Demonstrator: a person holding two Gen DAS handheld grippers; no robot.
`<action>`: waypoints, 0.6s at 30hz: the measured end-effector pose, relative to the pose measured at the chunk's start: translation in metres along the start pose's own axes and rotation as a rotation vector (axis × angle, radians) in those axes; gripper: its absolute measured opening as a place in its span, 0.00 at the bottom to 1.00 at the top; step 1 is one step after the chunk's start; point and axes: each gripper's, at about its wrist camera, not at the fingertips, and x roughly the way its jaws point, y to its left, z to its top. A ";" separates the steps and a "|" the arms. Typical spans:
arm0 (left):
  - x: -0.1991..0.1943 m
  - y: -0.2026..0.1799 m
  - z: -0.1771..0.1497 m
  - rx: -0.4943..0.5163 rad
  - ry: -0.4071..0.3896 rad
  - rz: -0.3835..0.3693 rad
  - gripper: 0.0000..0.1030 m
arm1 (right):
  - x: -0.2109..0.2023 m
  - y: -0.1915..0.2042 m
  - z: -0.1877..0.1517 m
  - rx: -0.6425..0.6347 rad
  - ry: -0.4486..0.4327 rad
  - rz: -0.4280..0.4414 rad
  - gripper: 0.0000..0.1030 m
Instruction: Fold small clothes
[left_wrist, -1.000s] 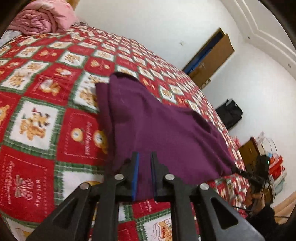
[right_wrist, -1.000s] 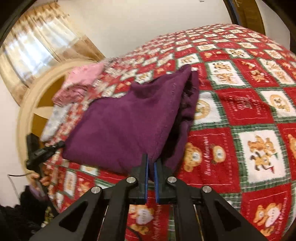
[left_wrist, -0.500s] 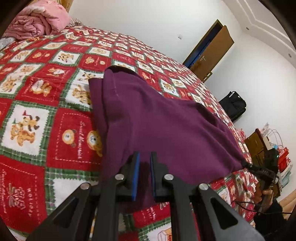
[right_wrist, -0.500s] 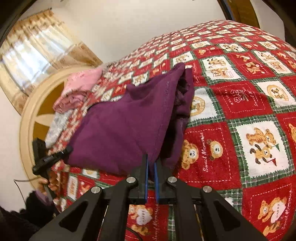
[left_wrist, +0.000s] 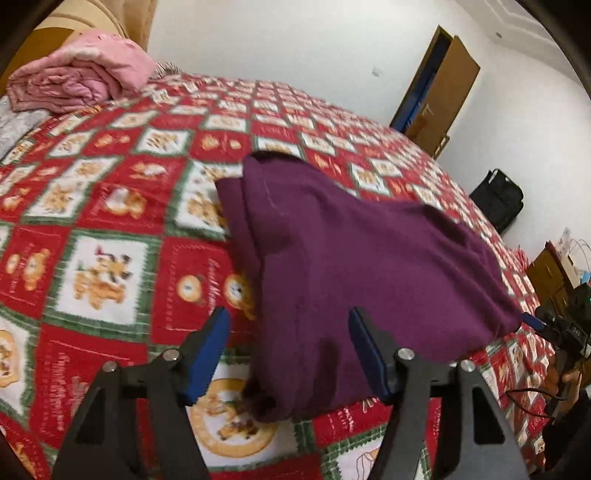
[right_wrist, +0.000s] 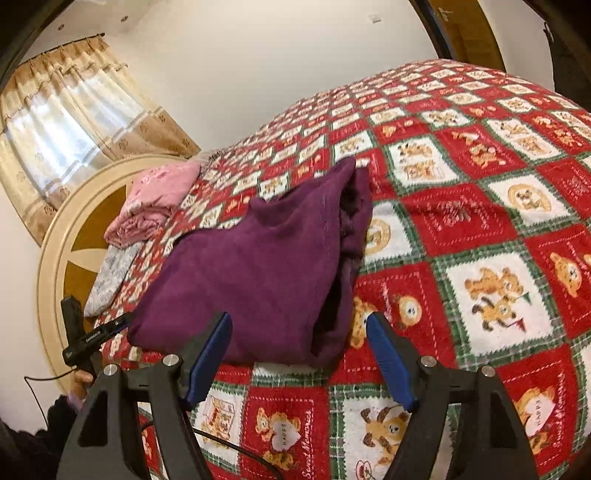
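Note:
A purple garment (left_wrist: 354, 266) lies folded in a loose heap on the red, white and green bear-pattern bedspread (left_wrist: 110, 229). It also shows in the right wrist view (right_wrist: 258, 273). My left gripper (left_wrist: 290, 332) is open, its blue-padded fingers apart at the garment's near edge, holding nothing. My right gripper (right_wrist: 299, 336) is open too, fingers spread in front of the garment's near corner, holding nothing. Each gripper shows small in the other's view, at the garment's far corner.
A folded pink blanket (left_wrist: 77, 81) and a grey cloth (right_wrist: 110, 273) lie at the head of the bed by the round headboard (right_wrist: 70, 236). A wooden door (left_wrist: 439, 88), a black bag (left_wrist: 498, 199) and a cluttered cabinet (left_wrist: 554, 269) stand beyond the bed.
Both grippers have opened and let go of the purple garment, which has dropped onto the bedspread. Both have drawn back a little from it.

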 end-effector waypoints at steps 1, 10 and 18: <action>0.004 -0.001 0.000 -0.008 0.009 -0.022 0.37 | 0.001 0.000 -0.002 0.005 0.004 0.001 0.74; -0.009 -0.008 -0.009 -0.031 -0.014 -0.220 0.05 | 0.002 -0.007 -0.007 0.023 0.018 0.009 0.74; -0.051 0.025 -0.029 -0.178 -0.137 -0.356 0.05 | -0.001 0.005 -0.013 -0.047 0.029 0.031 0.74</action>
